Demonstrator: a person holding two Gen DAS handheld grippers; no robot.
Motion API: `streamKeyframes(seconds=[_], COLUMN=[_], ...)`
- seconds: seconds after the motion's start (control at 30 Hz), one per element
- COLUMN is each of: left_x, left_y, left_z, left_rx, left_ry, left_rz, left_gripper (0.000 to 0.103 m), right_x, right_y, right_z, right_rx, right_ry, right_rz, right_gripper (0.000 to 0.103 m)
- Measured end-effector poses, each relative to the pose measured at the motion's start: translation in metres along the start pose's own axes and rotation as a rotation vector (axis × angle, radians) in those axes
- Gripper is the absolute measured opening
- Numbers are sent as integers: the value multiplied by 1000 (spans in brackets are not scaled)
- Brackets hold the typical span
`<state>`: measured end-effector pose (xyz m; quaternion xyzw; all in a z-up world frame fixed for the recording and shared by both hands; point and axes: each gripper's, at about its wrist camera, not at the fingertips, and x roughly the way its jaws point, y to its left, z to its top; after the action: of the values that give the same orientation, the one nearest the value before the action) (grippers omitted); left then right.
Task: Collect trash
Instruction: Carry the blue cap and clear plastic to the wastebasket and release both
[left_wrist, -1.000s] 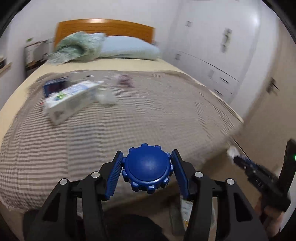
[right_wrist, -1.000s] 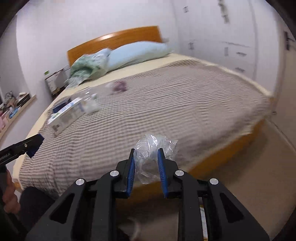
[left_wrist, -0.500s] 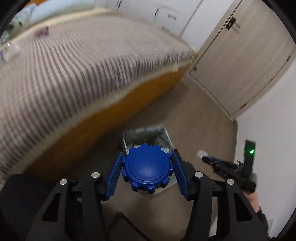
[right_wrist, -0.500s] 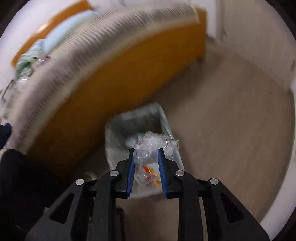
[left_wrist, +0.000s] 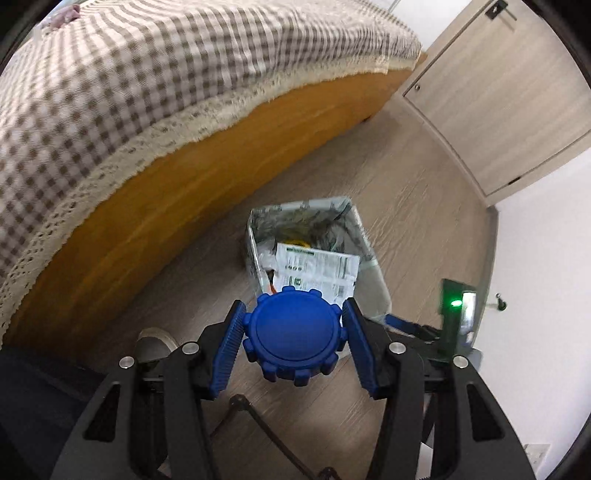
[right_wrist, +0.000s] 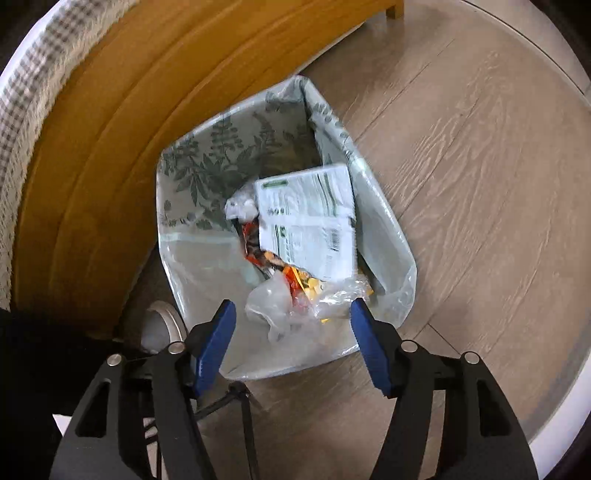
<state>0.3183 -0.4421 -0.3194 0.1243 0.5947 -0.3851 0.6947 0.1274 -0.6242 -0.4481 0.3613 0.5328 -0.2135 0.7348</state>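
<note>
My left gripper (left_wrist: 291, 345) points steeply down at the floor and grips a round blue cap (left_wrist: 293, 339) with a notched rim; both blue pads press on its sides, one at nine o'clock and one at three o'clock of the cap. Just past the cap, toward twelve o'clock, stands the trash bin (left_wrist: 369, 266) with its leaf-print liner, on the wood floor (left_wrist: 424, 192) beside the orange bed frame (left_wrist: 184, 192). A checked bedspread (left_wrist: 129, 74) hangs over the frame from ten o'clock.

My right gripper (right_wrist: 291, 332) hovers over the near rim of the same bin (right_wrist: 192, 266), pointing down into it. Its jaws have just been opening and now stand wide, and the crumpled clear plastic wrapper (right_wrist: 280, 302) lies between them without either pad touching it; whether it already rests on the other rubbish I cannot tell. Beyond it, toward twelve o'clock inside the bin, lies a white printed packet (right_wrist: 310, 221) with a barcode, and orange-and-yellow wrappers (right_wrist: 273, 266) sit beside it at about eleven o'clock of my fingertips. In the left view, the right gripper (left_wrist: 410, 326) shows at four o'clock, by a green light (left_wrist: 456, 303).
</note>
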Motion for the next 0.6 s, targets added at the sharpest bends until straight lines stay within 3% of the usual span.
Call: streamKeyframes(seconds=[0.2,0.37,0.4,0.47,0.6], left_x=[43,83,94,111,123], left_y=[-31,-66,-74,-85,-96], left_z=[21,54,64,79,100], left_rx=[111,168,168,151,159], left_ry=[68,102,106,111,98], left_rz=[82,63,58,69,78], left_gripper=[52,52,55,85,89], right_x=[-35,-55,-58,-58,-50], right_y=[-36,-48,-49,-49,-42], right_z=[3,5,6,5,2], right_rx=[103,109,112,108,81], right_ry=[-87,-122,-131,-131,-100], right_rz=[-26,-51,-51,-56,-51], right_gripper=[62,62,62,62,62])
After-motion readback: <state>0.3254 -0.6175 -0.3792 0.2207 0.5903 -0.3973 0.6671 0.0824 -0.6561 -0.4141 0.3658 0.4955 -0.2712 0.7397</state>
